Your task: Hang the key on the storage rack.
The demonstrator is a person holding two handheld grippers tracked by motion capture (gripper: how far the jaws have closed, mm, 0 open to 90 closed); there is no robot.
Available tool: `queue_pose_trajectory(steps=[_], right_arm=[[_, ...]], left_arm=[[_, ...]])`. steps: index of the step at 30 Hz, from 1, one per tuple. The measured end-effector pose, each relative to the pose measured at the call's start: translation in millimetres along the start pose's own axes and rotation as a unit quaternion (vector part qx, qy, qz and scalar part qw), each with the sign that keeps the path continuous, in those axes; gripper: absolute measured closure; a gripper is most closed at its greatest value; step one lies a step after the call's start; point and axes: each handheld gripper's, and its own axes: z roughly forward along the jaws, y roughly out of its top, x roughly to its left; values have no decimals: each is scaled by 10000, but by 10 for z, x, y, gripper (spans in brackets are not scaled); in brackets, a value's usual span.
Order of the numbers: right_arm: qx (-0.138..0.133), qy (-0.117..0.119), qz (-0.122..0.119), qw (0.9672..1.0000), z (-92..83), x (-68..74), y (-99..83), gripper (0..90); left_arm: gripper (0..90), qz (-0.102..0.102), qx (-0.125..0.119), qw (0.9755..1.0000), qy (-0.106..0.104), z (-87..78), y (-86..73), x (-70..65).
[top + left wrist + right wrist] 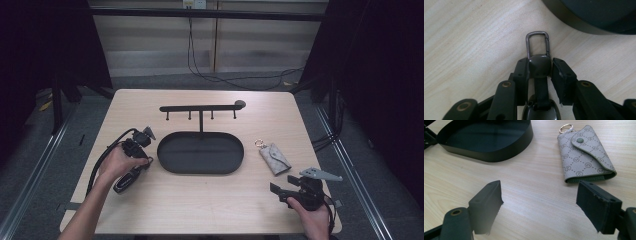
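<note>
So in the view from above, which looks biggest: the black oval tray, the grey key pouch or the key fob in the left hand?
1. Black oval tray, by far the largest.
2 and 3. Grey key pouch and key fob: too close to rank, since the hand covers part of the fob.

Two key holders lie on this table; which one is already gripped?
The dark key fob with the carabiner clip, left of the black tray: the left gripper clamps it. The grey patterned key pouch lies free ahead of the open right gripper.
</note>
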Motion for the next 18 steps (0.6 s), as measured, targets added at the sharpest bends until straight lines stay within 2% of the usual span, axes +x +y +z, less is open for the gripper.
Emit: queue_pose_trajectory(steps=[1, 2, 4, 5, 8, 9, 10, 11, 12, 14, 15, 18], right_arm=[[0, 0, 0, 10000, 0, 0, 0, 203], [6, -14, -1, 10000, 1, 5, 0, 203], [29, -18, -50, 10000, 3, 11, 0, 203], [33, -15, -57, 10000, 4, 14, -1, 203], [40, -15, -78, 10000, 6, 20, -1, 203], [54, -9, -82, 10000, 7, 21, -1, 203], [60, -1, -90, 9999, 9, 20, 0, 203], [69, -5, -91, 9999, 11, 21, 0, 203], [80, -7, -94, 9999, 12, 20, -1, 204], [84, -2, -100, 9999, 14, 20, -3, 204], [85, 0, -101, 9999, 15, 21, -3, 203], [93, 5, -117, 9999, 16, 23, -3, 203]], left_arm=[[667, 161, 48, 9998, 91, -5, 13, 0], [668, 84, 101, 9999, 105, 1, 19, -27], [666, 116, 130, 9997, 177, 3, 34, -38], [667, -3, 153, 9998, 159, 4, 34, -38], [699, -15, 197, 9997, 164, 8, 50, -63], [703, 82, 238, 9994, 217, 4, 62, -63], [704, 82, 238, 9994, 217, 4, 62, -63], [705, -39, 256, 9995, 167, 9, 67, -66], [706, 37, 250, 9995, 174, 9, 72, -58], [707, 37, 282, 9994, 171, 5, 75, -56], [707, -24, 261, 9995, 165, 10, 74, -63], [708, 19, 275, 9995, 180, 6, 74, -57]])
